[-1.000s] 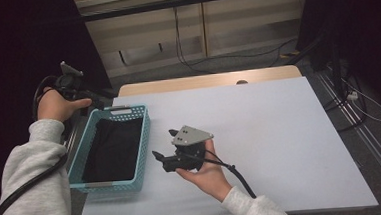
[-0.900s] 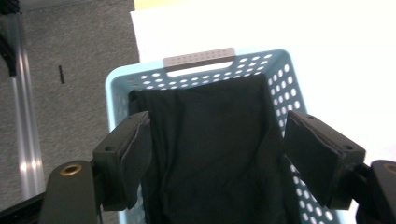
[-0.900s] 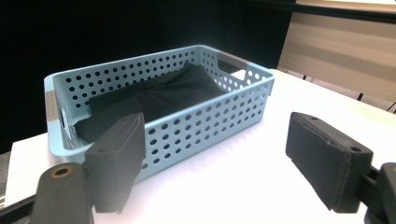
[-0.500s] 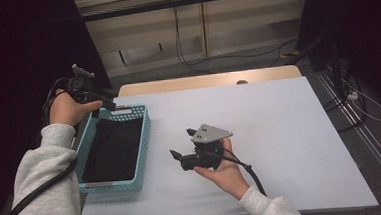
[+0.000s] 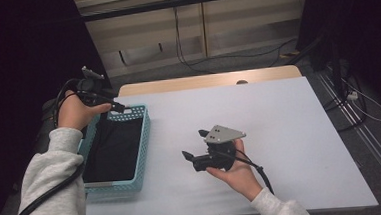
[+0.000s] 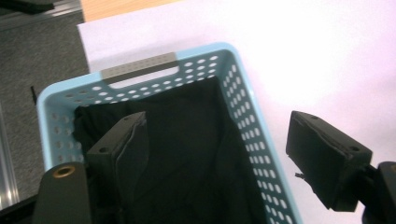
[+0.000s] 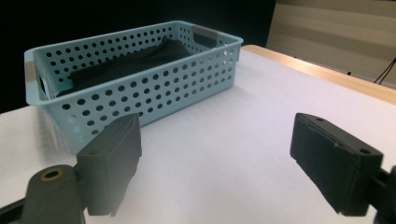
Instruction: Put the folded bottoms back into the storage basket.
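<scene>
Light blue perforated basket (image 5: 143,140) sits at the left edge of the white table (image 5: 290,131), long side running away from the person. A black cloth (image 5: 112,147) lies inside and covers the bottom. Left gripper (image 5: 120,108) hangs over the far end of the basket, held by the left hand (image 5: 76,112); in the left gripper view its jaws stand wide apart above the cloth (image 6: 187,140), nothing between them, not touching the basket rim (image 6: 140,70). Right gripper (image 5: 193,146) is near the middle of the table, well apart from the basket and pointed toward it, held in the right hand (image 5: 237,172). Its jaws have just been opening and stand wide, nothing between them; the right gripper view looks across bare table at the basket side (image 7: 154,88).
</scene>
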`<state>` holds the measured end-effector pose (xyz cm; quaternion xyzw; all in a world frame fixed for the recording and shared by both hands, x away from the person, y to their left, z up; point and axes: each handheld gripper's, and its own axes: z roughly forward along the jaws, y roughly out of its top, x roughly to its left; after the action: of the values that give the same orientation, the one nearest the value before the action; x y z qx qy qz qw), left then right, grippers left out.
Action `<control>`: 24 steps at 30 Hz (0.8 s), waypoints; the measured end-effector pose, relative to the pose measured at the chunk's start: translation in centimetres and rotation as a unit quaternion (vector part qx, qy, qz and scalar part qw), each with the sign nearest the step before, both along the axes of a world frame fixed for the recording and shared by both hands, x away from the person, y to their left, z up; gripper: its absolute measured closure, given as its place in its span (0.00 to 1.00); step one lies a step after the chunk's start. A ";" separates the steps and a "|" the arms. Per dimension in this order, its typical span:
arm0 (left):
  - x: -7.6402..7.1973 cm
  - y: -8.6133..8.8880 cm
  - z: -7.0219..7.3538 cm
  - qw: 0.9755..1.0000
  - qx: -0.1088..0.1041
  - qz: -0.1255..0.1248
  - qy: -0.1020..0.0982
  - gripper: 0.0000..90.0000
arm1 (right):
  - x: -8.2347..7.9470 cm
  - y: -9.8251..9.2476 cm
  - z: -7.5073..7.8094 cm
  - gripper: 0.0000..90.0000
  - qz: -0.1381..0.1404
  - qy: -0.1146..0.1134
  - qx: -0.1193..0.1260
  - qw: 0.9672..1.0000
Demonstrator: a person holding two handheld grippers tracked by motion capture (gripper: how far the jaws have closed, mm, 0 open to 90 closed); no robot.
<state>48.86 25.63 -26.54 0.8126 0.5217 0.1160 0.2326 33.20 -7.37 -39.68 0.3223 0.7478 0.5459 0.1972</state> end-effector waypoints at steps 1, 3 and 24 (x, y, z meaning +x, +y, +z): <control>-0.1 -0.4 -0.1 1.000 -0.001 -0.005 -0.001 0.24 | 0.0 -0.5 -0.1 0.18 -0.001 0.002 -0.002 1.000; -0.2 -0.8 -0.2 1.000 -0.001 -0.010 -0.001 0.23 | -0.1 -0.9 -0.2 0.18 -0.002 0.003 -0.002 1.000; -1.0 -3.0 -1.6 0.999 -0.013 -0.044 0.001 0.22 | -0.8 -4.6 -1.0 0.17 -0.018 0.009 -0.007 1.000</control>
<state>47.85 22.62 -28.12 0.8317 0.4873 0.0985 0.2473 32.37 -12.02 -40.72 0.3392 0.7474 0.5342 0.2023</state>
